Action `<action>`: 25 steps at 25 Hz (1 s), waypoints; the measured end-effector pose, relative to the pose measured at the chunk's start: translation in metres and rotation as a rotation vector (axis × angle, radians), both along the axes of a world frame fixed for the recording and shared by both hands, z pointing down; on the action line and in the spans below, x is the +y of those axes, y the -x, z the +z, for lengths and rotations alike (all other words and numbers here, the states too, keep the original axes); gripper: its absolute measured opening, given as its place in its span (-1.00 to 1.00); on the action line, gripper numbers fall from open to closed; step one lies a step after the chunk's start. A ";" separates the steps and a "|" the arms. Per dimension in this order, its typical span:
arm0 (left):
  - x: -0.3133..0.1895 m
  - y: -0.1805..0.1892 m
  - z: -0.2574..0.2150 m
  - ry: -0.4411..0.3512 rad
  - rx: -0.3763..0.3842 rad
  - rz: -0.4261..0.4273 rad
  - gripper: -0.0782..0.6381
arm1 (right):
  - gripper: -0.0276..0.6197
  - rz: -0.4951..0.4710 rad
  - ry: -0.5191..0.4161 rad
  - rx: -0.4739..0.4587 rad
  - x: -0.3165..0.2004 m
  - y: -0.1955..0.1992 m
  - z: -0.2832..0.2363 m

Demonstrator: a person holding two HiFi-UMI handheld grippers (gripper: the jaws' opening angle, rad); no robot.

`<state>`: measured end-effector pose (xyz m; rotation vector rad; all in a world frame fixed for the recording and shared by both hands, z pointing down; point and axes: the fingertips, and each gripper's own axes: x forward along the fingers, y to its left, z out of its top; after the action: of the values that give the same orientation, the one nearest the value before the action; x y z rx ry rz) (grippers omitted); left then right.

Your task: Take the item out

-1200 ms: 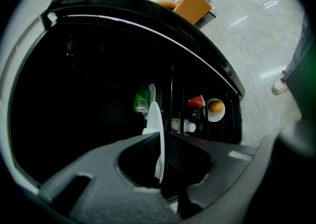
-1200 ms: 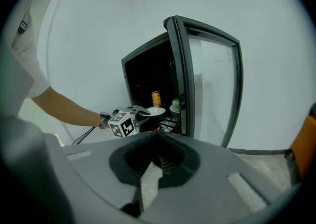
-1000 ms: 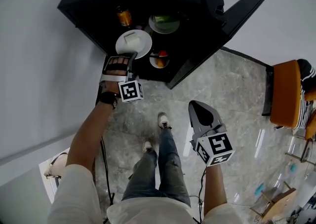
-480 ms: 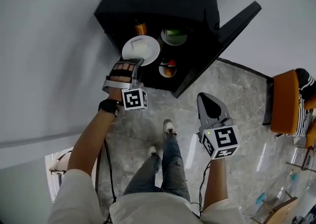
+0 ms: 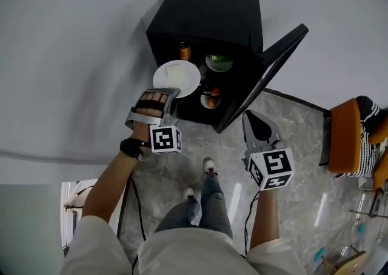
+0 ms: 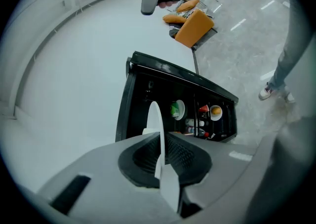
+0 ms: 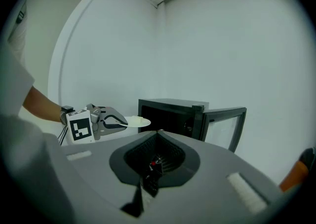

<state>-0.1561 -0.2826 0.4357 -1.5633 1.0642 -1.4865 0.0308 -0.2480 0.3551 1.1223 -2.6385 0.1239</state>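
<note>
A white plate with a pale square piece on it is clamped at its near rim by my left gripper, which is shut on it. The plate is outside the black cabinet, in front of the open side, level with the top. In the left gripper view the plate stands edge-on between the pads. My right gripper hangs by the open door, shut with nothing in it. From the right gripper view, the left gripper holds the plate level.
Inside the cabinet sit an orange bottle, a green bowl and a bowl of orange and red food. An orange chair stands at the right. My shoes are on the grey stone floor; a white wall runs along the left.
Both grippers have risen. The left one has lifted the plate from the front of the cabinet's shelves to level with its top. The cabinet now looks smaller and further off.
</note>
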 end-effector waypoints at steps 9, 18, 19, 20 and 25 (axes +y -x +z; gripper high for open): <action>0.066 -0.011 -0.071 -0.027 0.038 0.024 -0.73 | -0.89 -0.007 -0.032 -0.027 0.037 0.003 -0.048; 0.141 -0.011 -0.114 -0.072 0.044 0.048 -0.73 | -0.89 -0.008 -0.087 0.002 0.090 0.009 -0.081; 0.152 -0.012 -0.117 -0.075 0.045 0.055 -0.73 | -0.89 -0.009 -0.093 0.001 0.100 0.009 -0.084; 0.161 -0.013 -0.120 -0.076 0.045 0.061 -0.73 | -0.89 -0.011 -0.097 -0.002 0.107 0.009 -0.087; 0.176 -0.017 -0.131 -0.080 0.037 0.073 -0.73 | -0.89 -0.027 -0.095 -0.007 0.115 0.012 -0.091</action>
<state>-0.1391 -0.1068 0.3046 -1.5629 1.0629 -1.3548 0.0189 -0.1328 0.2645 1.1174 -2.6898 -0.0036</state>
